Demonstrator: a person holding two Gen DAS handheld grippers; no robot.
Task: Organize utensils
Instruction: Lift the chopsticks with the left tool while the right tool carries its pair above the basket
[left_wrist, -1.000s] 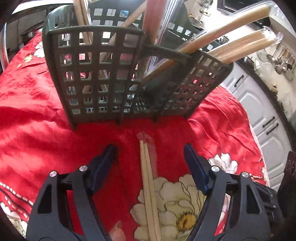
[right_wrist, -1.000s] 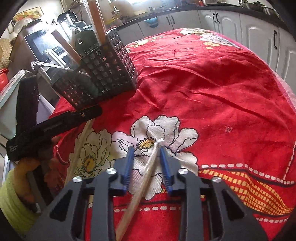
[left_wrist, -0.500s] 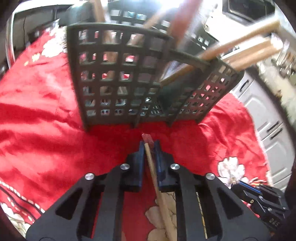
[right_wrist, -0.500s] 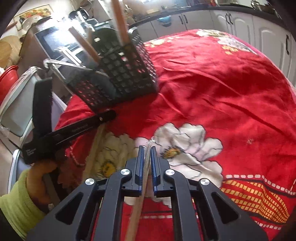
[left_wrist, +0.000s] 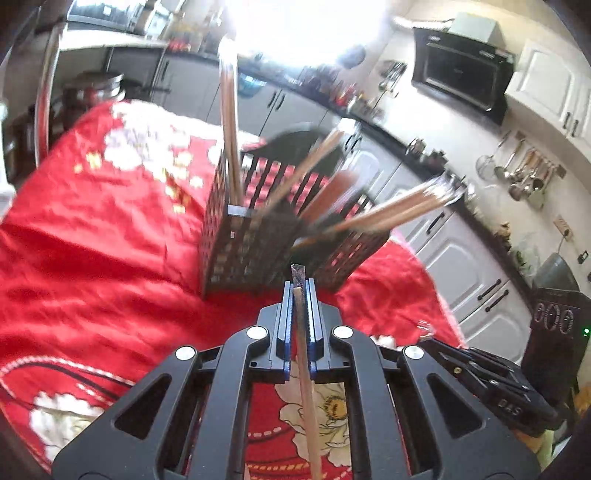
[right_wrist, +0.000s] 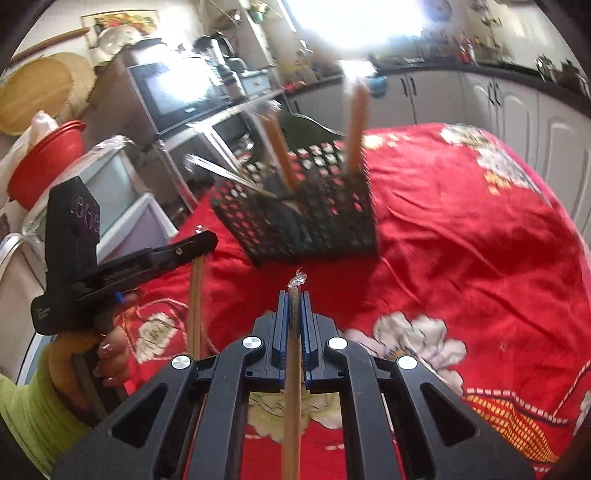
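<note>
Wrapped chopsticks, 2 packs: left tongs (left_wrist: 299, 295) and right tongs (right_wrist: 294, 306) each pinch 1 near its tip; light, stiff, probably slippery film.

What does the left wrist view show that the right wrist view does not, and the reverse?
Only the left wrist view: the left gripper from behind, shut on a wrapped chopstick pair, and hanging ladles on the wall. Only the right wrist view: the right gripper shut on its own wrapped chopsticks, the person's hand, a red bowl. Both: the dark utensil basket on the red floral cloth.
</note>
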